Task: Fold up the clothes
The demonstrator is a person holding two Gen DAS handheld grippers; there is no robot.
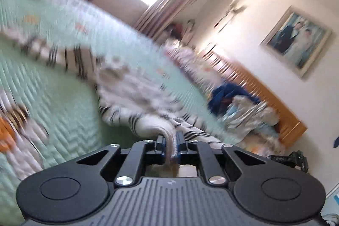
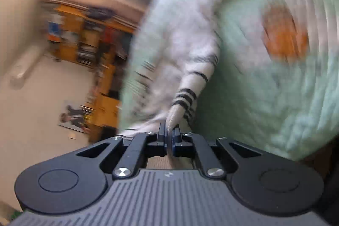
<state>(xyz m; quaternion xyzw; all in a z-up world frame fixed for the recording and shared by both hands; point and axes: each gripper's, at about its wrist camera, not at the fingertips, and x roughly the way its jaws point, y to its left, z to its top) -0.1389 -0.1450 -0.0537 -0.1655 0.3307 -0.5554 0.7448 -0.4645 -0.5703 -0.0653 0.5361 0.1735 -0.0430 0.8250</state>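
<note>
Left tool (image 1: 171,137): you have it clenched on a bunched edge of the shirt (image 1: 135,86); a fold of cloth runs through the jaws and back toward the camera.
Right tool (image 2: 168,130): clenched too, pinching a narrow white tip of the same shirt (image 2: 190,69), which shows just above the pads.
Shirt: white with thin dark stripes, hanging from both of your tools and trailing down onto the bed (image 1: 53,86). In both views it is blurred, so you cannot read which part is a sleeve or a hem.
Long axis: from your left tool the cloth stretches up and to the left, away from you across the quilt. From your right tool it rises up and slightly right as one narrow band.
Which hand is nearer: neither, as both already hold an end; the body of the shirt lies ahead of both tools.
Bed: green quilted cover with orange patches (image 2: 284,39).
Other clothes: a blue and pale pile (image 1: 237,103) near the headboard (image 1: 281,111), well apart from your shirt.
Next move, as a judgement: you will likely need to spread the two held points apart, so the shirt hangs flat before you lay it down.
Risk: the right-hand pinch looks slim and could slip.
</note>
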